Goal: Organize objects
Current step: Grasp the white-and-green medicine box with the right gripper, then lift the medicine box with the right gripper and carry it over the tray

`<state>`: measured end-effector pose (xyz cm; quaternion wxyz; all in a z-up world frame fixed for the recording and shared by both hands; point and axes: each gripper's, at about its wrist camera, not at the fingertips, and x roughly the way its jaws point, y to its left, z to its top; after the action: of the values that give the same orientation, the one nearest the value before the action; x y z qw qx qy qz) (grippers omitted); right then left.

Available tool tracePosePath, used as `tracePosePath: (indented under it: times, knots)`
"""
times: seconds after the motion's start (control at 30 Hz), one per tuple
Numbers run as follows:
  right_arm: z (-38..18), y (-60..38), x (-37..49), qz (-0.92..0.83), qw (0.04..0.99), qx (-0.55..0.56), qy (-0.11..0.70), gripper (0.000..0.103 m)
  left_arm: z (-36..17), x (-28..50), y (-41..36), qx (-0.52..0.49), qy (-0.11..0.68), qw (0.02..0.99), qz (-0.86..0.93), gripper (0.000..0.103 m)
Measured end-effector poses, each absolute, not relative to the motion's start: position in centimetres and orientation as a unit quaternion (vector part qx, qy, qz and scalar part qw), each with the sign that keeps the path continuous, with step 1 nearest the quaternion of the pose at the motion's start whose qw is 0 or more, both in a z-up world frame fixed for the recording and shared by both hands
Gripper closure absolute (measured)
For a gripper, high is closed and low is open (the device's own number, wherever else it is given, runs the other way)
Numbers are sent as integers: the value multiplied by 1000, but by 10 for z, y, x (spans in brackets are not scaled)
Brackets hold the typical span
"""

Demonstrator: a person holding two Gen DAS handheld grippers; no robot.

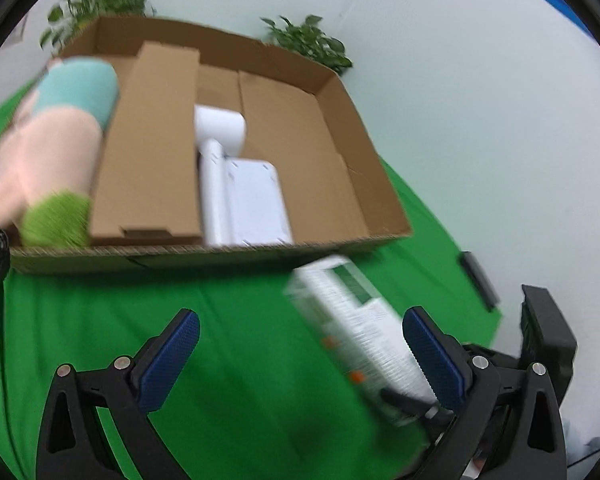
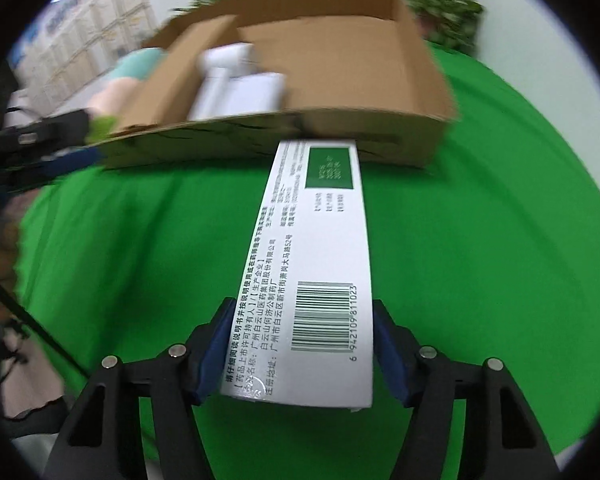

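Two tongs in view: right tongs (image 2: 300, 344) pinch the carton (image 2: 316, 264) by its barcode end, above the green desk (image 2: 480, 280); left tongs (image 1: 300, 360) spread, empty. Advice: keep the carton level, clear the tray (image 2: 260, 140) wall, lower into the bare right bay beside the white appliance (image 2: 236, 88).

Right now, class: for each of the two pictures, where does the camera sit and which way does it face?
Left wrist: sits on the left gripper, facing the cardboard box across the green cloth; its open blue fingers show, empty.
Right wrist: sits on the right gripper, facing the same box along the white medicine carton clamped between its fingers.
Shared: box, cloth, carton, and the white appliance inside the box.
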<state>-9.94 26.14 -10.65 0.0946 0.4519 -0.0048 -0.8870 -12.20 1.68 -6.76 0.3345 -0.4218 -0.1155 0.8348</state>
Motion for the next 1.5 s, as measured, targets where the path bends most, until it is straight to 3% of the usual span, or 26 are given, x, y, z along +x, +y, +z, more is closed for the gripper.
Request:
tracePosePath:
  times: [0.07,0.1,0.17,0.23,0.47,0.5,0.53,0.57,0.63,0.73,0.83,1.13,1.5]
  knots:
    - [-105,246,-94,-885,115,450,12,27,-76,-123,20,-440,-141,357,812,1]
    - [-106,243,-92,-884,117,452,17,14,-81,-125,22,-450,-153,367,800,1]
    - [-107,239,-88,-884,118,452,27,11,-90,-128,28,-465,-174,381,780,2]
    - [-106,241,-84,-886,122,447,28,0,-98,-132,36,-476,-193,397,761,2]
    - [-109,243,-75,-891,120,436,32,3,-118,-140,71,-507,-215,410,727,8]
    - [-111,241,-76,-889,119,441,31,14,-122,-140,77,-514,-210,408,725,10]
    - [-114,240,-76,-886,117,447,29,37,-124,-140,81,-520,-206,405,724,14]
    - [-115,239,-77,-886,113,448,28,39,-127,-139,85,-524,-199,401,724,15]
    - [-114,241,-76,-888,111,446,11,40,-130,-137,89,-528,-190,393,729,19]
    - [-113,254,-76,-884,116,450,-53,40,-137,-137,92,-539,-184,380,729,37]
    - [-113,258,-73,-884,119,447,-67,40,-142,-136,96,-553,-178,378,721,52]
    - [-106,254,-70,-892,130,428,-67,41,-132,-131,95,-543,-190,384,723,55]
    - [-65,252,-73,-922,130,362,-46,42,-61,-128,98,-474,-155,401,768,58]
